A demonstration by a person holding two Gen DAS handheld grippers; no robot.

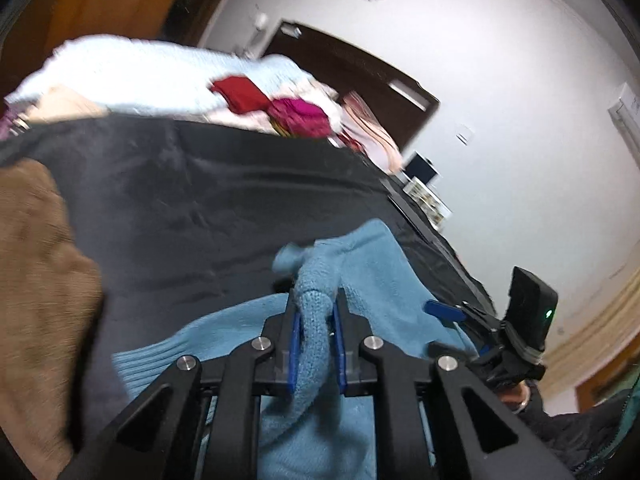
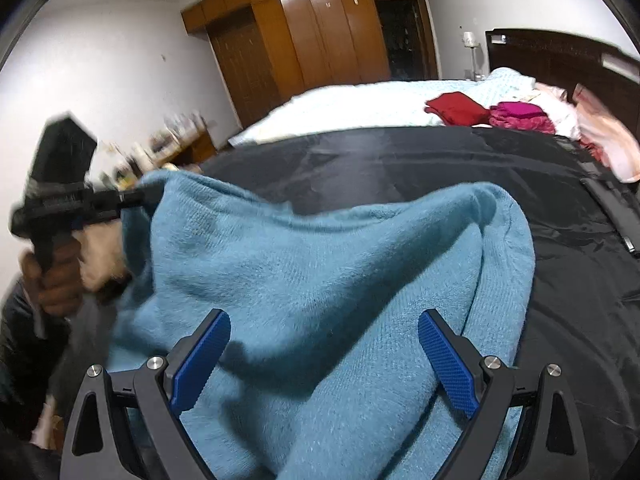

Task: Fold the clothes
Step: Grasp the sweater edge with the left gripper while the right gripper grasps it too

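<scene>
A light blue knitted sweater [image 2: 320, 272] lies bunched on a black sheet [image 2: 400, 160] on the bed. My left gripper [image 1: 316, 316] is shut on a rolled fold of the sweater [image 1: 316, 344], lifting one corner; it also shows in the right wrist view [image 2: 140, 198] at the sweater's left corner. My right gripper [image 2: 324, 344] is open, its blue pads [image 2: 448, 364] spread wide just above the sweater, holding nothing. In the left wrist view the right gripper [image 1: 444, 310] shows at the right, beside the sweater's edge.
A brown garment [image 1: 36, 288] lies at the left on the black sheet. Red [image 2: 456, 108] and magenta [image 2: 520, 116] folded clothes and pale pink cloth [image 2: 600, 136] sit near the dark headboard [image 2: 560, 60]. A wooden wardrobe [image 2: 312, 36] stands behind the bed.
</scene>
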